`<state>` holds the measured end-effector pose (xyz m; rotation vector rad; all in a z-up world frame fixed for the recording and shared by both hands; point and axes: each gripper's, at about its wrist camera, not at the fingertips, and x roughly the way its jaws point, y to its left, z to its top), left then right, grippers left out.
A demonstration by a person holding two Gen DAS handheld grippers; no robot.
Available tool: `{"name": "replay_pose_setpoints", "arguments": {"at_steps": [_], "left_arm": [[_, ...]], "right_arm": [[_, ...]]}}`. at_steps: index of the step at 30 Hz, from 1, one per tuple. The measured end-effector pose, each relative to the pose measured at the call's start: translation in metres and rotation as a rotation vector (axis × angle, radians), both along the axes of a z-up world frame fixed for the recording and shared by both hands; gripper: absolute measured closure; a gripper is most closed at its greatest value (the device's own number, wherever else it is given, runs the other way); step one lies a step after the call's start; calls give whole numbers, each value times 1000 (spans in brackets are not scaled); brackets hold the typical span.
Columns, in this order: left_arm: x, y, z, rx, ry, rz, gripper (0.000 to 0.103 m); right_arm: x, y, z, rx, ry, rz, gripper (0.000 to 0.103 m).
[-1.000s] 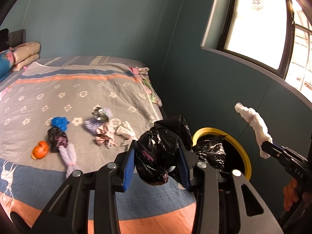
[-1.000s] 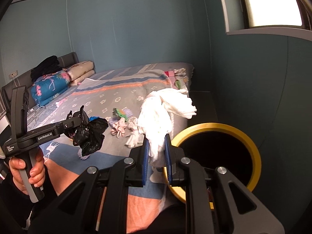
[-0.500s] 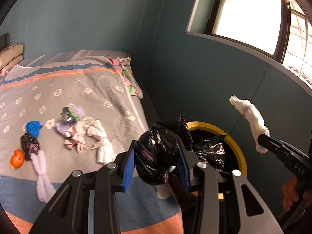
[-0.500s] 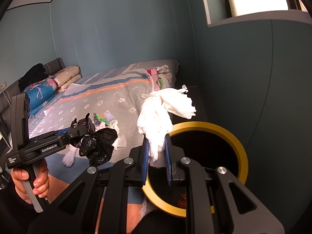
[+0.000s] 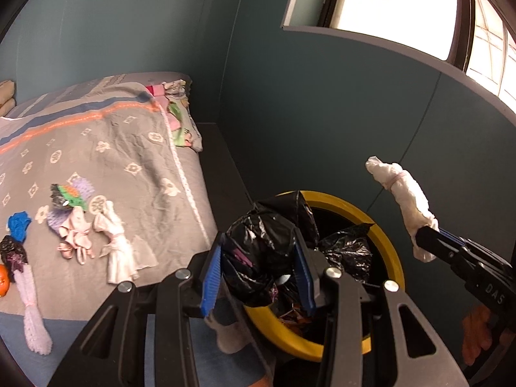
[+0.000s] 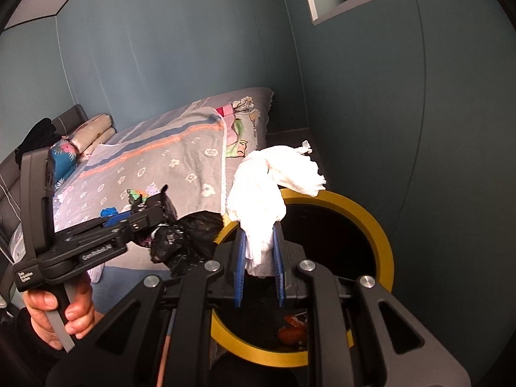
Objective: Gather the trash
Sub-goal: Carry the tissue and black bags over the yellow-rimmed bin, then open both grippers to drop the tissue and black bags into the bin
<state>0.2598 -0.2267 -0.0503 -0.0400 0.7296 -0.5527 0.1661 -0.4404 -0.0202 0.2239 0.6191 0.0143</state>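
My left gripper [image 5: 258, 274] is shut on a crumpled black plastic bag [image 5: 261, 254], which hangs at the near left rim of the yellow-rimmed bin [image 5: 391, 251]. My right gripper [image 6: 259, 258] is shut on a wad of white tissue [image 6: 261, 206], held over the bin [image 6: 383, 251] at its left rim. From the right wrist view the left gripper [image 6: 154, 216] and its black bag [image 6: 180, 242] sit just left of the bin. The left wrist view shows the right gripper [image 5: 422, 242] with the white wad [image 5: 403, 193] on the bin's right. Orange scraps lie inside the bin.
On the grey patterned bed [image 5: 129, 167] lie several more bits of trash: white and pink wads [image 5: 113, 245], a green-black wrapper [image 5: 66, 195], a blue scrap [image 5: 19, 225], an orange piece at the left edge. Teal walls stand close behind the bin. A hand [image 6: 64, 309] grips the left handle.
Both grippers have moved right and a little down toward the bin, carrying the black bag and the white wad; the bed has slid left in both views and the bin looks nearer.
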Motion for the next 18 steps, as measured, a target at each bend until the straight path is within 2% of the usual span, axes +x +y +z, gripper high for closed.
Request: {"name": "replay_pose_setpoints", "arguments": {"at_steps": [10, 18], "left_arm": [[13, -33, -15, 4, 34, -32, 65], [16, -27, -17, -16, 51, -21, 45]], "right_arm": [[6, -20, -9, 44, 21, -36, 87], [2, -28, -14, 46, 30, -91, 70]]}}
